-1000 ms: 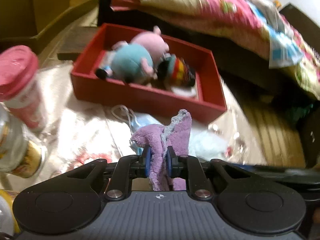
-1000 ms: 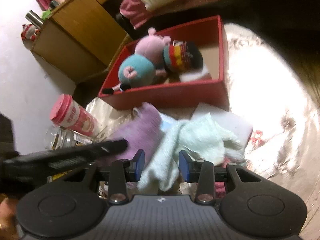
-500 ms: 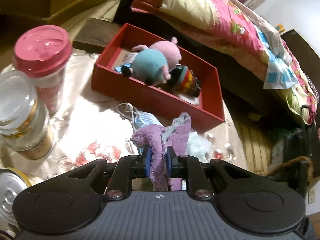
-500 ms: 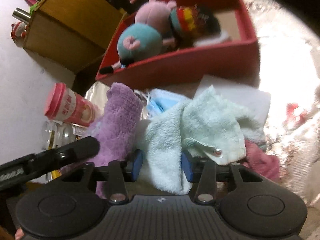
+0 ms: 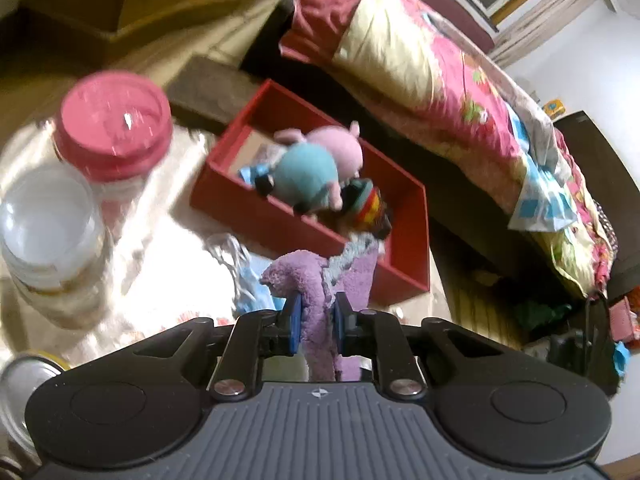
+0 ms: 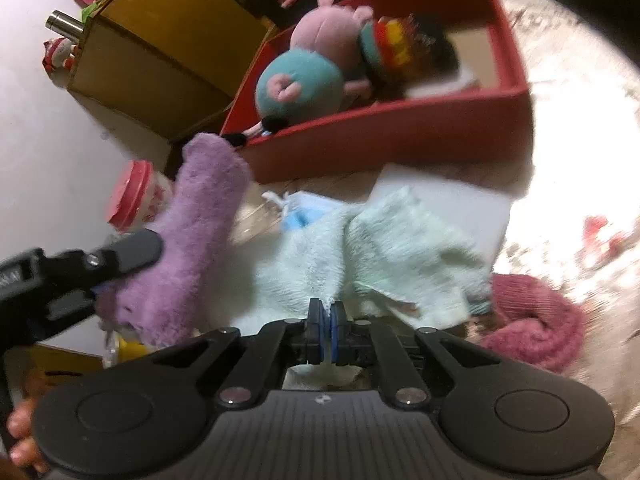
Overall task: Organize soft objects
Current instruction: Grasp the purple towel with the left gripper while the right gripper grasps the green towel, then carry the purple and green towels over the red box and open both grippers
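Note:
My left gripper [image 5: 316,312] is shut on a fluffy purple cloth [image 5: 312,276], which stands up between the blue pads in front of the red box [image 5: 280,216]. In the right wrist view the purple cloth [image 6: 200,220] hangs off the table from the left gripper [image 6: 100,280]. My right gripper [image 6: 325,320] has its jaws closing tight on the near edge of a mint-green towel [image 6: 400,248] that lies on the table. The red box [image 6: 400,132] holds a blue plush [image 6: 300,84], a pink plush [image 6: 324,28] and a striped toy [image 6: 392,44].
A dark pink cloth [image 6: 536,320] lies right of the towel, a blue face mask [image 6: 304,212] and white paper [image 6: 460,204] behind it. A pink-lidded jar [image 5: 112,124] and a glass jar [image 5: 48,232] stand at left. Beyond the box is a bed with a flowered quilt [image 5: 440,72]. A wooden cabinet [image 6: 160,52] is at back left.
The right jaws, open around the mint towel before, have shut on its edge. The left gripper has carried the purple cloth sideways and rolled, so the jars now loom larger at left.

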A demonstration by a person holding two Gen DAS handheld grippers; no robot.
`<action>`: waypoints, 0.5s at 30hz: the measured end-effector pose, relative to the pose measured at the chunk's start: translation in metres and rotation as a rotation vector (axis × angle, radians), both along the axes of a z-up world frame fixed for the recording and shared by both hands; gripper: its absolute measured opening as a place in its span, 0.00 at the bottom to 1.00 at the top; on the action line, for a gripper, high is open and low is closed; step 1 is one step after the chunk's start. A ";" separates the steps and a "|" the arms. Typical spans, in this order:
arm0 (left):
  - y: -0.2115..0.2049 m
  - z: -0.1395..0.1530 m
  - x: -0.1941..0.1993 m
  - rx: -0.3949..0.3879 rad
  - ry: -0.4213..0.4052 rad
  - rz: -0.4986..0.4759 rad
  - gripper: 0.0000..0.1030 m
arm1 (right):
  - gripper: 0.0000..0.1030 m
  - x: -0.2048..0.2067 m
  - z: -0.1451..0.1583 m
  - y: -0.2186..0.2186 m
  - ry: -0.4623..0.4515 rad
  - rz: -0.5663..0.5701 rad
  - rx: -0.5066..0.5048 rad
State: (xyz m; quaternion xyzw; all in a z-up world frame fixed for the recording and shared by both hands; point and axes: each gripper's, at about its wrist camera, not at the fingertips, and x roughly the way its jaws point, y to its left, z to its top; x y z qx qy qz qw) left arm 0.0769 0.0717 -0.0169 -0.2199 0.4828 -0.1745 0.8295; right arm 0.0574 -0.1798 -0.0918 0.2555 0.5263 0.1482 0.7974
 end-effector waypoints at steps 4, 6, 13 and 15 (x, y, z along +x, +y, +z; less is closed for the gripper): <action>0.004 0.005 0.002 -0.010 -0.022 0.019 0.14 | 0.00 -0.008 0.008 -0.016 -0.036 -0.019 -0.066; -0.001 0.004 0.002 0.007 -0.022 0.008 0.14 | 0.00 -0.012 0.011 -0.027 -0.039 -0.044 -0.052; -0.016 0.002 0.002 0.049 -0.025 -0.029 0.14 | 0.00 -0.020 0.054 -0.047 -0.154 -0.073 0.032; -0.018 0.002 0.001 0.065 -0.029 -0.026 0.14 | 0.00 -0.022 0.062 -0.045 -0.184 -0.074 0.033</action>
